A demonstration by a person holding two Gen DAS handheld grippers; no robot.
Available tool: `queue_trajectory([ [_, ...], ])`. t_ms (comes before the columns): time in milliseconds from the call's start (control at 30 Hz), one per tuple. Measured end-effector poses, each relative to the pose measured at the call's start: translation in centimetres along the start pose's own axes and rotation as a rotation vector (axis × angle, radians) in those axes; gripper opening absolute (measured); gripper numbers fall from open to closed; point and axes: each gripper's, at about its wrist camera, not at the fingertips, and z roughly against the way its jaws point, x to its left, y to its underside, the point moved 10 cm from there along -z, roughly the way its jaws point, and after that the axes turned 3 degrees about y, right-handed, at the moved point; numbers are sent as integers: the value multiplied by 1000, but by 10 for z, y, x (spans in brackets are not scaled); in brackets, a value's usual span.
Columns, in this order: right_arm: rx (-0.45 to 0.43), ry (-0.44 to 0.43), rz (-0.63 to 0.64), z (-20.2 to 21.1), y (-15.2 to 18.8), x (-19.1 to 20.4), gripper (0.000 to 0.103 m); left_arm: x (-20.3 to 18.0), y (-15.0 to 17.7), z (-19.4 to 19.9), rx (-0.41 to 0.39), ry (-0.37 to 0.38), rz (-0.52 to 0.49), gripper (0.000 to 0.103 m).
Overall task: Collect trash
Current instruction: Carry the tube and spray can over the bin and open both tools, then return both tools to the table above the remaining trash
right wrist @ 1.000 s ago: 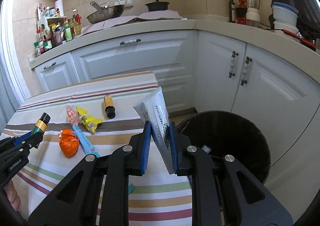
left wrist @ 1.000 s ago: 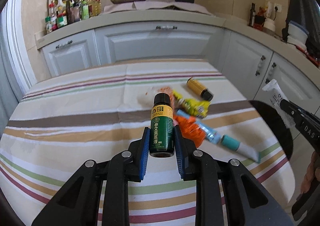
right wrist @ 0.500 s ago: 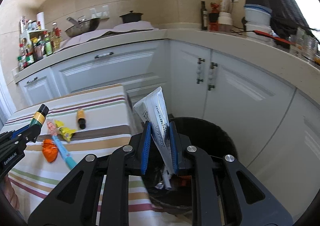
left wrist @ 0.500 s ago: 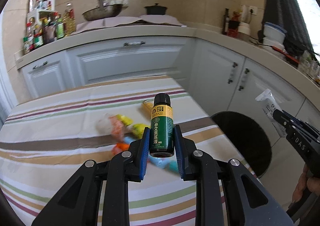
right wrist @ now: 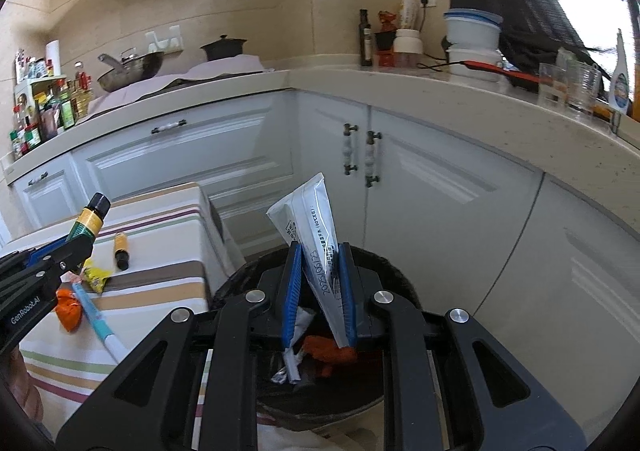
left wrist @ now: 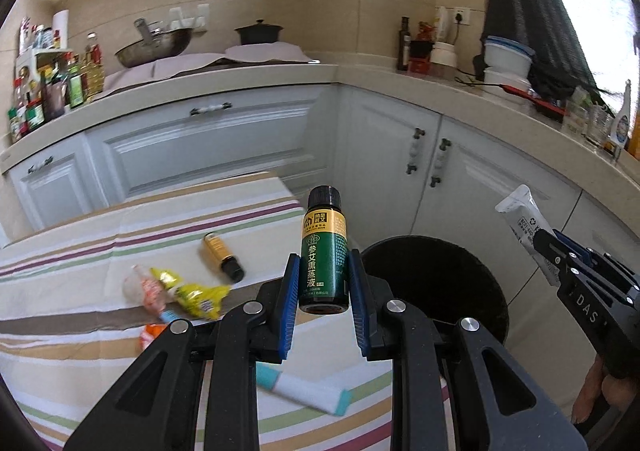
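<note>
My left gripper point(left wrist: 323, 293) is shut on a small green bottle point(left wrist: 324, 251) with a black cap, held upright over the table's right end, left of the black trash bin point(left wrist: 436, 275). My right gripper point(right wrist: 318, 291) is shut on a white tube point(right wrist: 316, 227), held directly above the bin point(right wrist: 392, 271), which holds scraps of paper and orange trash. On the striped table point(left wrist: 100, 251) lie an orange bottle point(left wrist: 222, 256), a yellow wrapper point(left wrist: 198, 296), a pink-white wrapper point(left wrist: 146, 287), an orange wrapper point(right wrist: 68, 309) and a white-teal tube point(left wrist: 308, 391).
White cabinets point(left wrist: 400, 155) and a countertop point(right wrist: 480, 107) with pans, bottles and containers wrap around behind the table and bin. The bin stands on the floor just off the table's right edge.
Both grippers swung right, from over the table toward the bin. The right gripper with the tube now hangs over the bin's opening; the left with the green bottle has neared the table's right edge.
</note>
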Motion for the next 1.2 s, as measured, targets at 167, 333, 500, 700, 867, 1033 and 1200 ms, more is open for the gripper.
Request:
queue_trajectory([
  [167, -7, 18, -19, -4, -3, -14, 18, -19, -4, -10, 3, 29, -26, 25],
  [333, -4, 27, -35, -12, -3, -24, 18, -38, -9, -22, 8, 52, -56, 25],
  [500, 3, 31, -47, -20, -1, -30, 18, -51, -9, -35, 16, 63, -85, 25],
  [700, 25, 29, -55, -35, 6, -33, 18, -61, -2, -54, 39, 62, -105, 25],
  [867, 47, 23, -66, -50, 11, -35, 18, -66, 1, -70, 61, 57, -117, 25],
  [1033, 58, 26, -73, -62, 14, -38, 19, -70, 1, -82, 73, 59, -115, 25],
  [1200, 85, 28, -95, -75, 19, -43, 30, -69, 1, -86, 75, 63, -99, 50],
])
